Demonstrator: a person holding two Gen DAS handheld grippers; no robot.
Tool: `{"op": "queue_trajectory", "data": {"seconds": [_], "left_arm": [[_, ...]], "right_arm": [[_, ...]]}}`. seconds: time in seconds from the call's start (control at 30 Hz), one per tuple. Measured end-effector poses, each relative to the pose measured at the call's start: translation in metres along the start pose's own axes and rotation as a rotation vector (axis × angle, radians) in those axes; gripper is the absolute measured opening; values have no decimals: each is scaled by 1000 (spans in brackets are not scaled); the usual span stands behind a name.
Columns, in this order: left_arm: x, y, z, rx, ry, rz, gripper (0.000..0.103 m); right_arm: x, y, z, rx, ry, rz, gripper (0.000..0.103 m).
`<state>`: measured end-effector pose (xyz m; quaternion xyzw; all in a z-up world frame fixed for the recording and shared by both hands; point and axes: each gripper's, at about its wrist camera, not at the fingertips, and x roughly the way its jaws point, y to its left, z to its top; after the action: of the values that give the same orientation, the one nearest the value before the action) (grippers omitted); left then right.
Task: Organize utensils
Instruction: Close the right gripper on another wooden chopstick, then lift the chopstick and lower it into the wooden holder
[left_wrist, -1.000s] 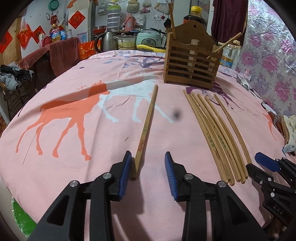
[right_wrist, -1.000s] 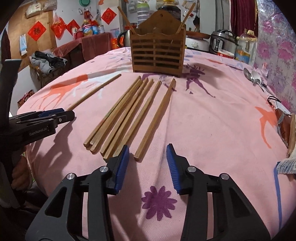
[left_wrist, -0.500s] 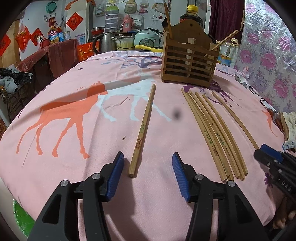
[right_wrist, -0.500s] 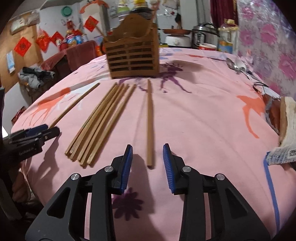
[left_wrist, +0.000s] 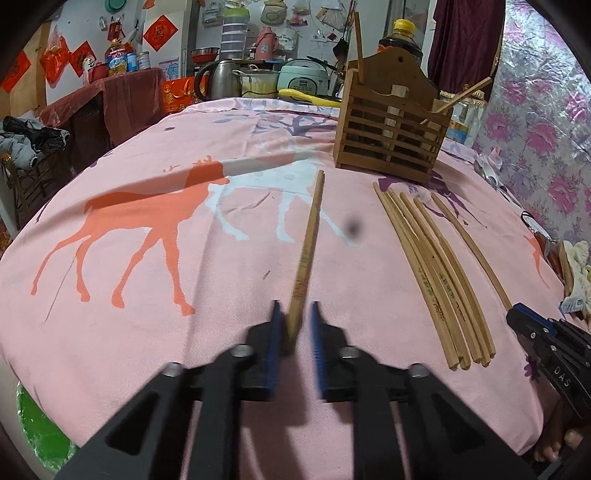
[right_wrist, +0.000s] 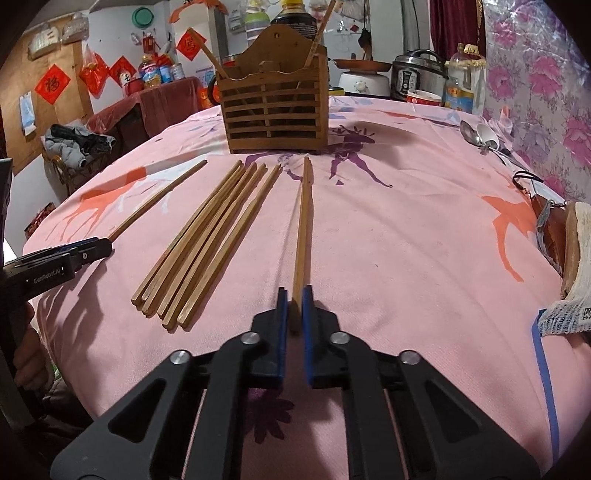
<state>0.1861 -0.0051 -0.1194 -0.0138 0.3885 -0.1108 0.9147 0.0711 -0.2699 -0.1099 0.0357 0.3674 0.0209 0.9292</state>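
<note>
The tablecloth is matt pink woven cloth with a fine rough weave. On it lie chopsticks of smooth, dull wood, and behind them stands a slatted holder of darker matt wood. Right of the holder, the spoons are shiny metal. The gripper fingers look like matt black plastic, with ribbed blue pads.
</note>
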Motion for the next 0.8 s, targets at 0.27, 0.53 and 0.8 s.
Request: {"op": "queue_trajectory", "data": {"seconds": [0.27,0.53,0.8], "left_arm": [[-2,-3,-2,3,6,-9,7],[-28,-4,12,12,-22,1,6],[-71,-4,50,7,-113,-30,6]], "right_arm": [[-1,0,-1,3,-9,11,6],[-15,-5,6,33,-44,17,6],[-56,-12,42,34,-177,23,6]]}}
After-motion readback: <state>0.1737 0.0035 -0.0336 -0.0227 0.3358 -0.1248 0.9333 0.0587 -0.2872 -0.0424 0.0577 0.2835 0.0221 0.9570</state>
